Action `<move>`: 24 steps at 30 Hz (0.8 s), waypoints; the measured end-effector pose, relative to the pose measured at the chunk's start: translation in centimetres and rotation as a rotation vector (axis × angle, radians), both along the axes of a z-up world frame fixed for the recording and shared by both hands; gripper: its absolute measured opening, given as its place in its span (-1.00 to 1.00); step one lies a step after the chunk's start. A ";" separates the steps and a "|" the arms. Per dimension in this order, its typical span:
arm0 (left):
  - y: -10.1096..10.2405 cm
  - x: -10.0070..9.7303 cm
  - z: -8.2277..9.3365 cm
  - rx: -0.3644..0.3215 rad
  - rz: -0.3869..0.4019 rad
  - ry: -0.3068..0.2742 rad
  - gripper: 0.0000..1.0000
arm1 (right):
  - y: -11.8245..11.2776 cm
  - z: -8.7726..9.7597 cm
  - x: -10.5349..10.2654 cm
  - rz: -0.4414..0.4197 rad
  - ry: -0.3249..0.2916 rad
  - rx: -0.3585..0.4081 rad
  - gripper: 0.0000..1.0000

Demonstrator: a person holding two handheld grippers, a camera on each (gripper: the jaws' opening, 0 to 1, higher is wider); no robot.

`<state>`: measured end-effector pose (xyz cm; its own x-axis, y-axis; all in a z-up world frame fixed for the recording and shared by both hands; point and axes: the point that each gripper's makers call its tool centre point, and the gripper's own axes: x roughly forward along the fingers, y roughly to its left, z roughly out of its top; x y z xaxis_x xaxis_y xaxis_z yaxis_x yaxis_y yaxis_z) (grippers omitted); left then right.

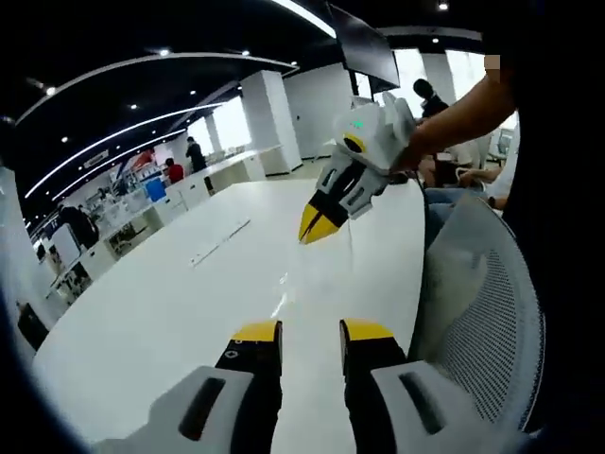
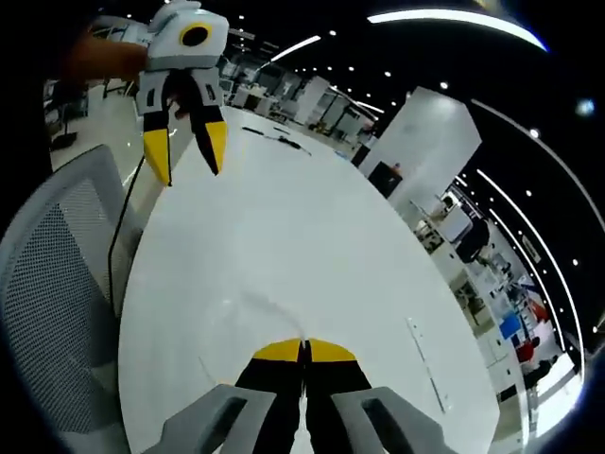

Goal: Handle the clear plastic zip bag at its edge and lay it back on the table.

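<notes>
The right gripper (image 2: 304, 348) is being held with its jaws pressed fully together just above the white table (image 2: 312, 236), and the edge of the clear plastic zip bag (image 2: 241, 317) is being pinched between the yellow tips, as far as can be made out (the thing is nearly invisible, honestly). In the left gripper view the bag (image 1: 326, 270) is being dangled from the right gripper (image 1: 317, 227) down to the table (image 1: 170, 303), its lower part touching the tabletop. The left gripper (image 1: 312, 331) is being kept well open over the table's near edge, nothing between its jaws; the same open jaws are being shown in the right gripper view (image 2: 186, 151). A grey mesh chair (image 1: 482, 312) is being parked right beside the table.
</notes>
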<state>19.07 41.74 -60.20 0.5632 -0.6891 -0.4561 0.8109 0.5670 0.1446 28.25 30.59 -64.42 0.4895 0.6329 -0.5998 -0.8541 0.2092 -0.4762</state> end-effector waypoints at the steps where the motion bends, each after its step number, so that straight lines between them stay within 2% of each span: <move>1: 0.1 -0.2 -0.1 0.002 0.007 -0.002 -0.52 | 0.0 -0.4 0.2 0.001 -0.002 -0.004 -1.00; 5: 0.8 -0.3 -0.6 -0.001 0.035 0.005 -0.50 | 0.0 -1.8 0.9 0.013 -0.001 -0.029 -1.00; 8: 3.0 0.0 -1.8 -0.007 0.062 0.009 -0.48 | 0.0 -2.8 1.3 0.012 0.009 -0.047 -1.00; 15: 2.9 -0.6 -2.7 -0.009 0.076 0.023 -0.45 | 0.3 -4.8 1.7 0.006 0.051 -0.068 -1.00; 20: 3.0 -0.9 -3.5 -0.004 0.077 0.034 -0.43 | 0.1 -6.4 2.5 -0.030 0.100 -0.081 -1.00; 24: 4.7 -0.7 -4.4 -0.006 0.077 0.038 -0.42 | -0.1 -7.7 2.7 -0.062 0.148 -0.090 -1.00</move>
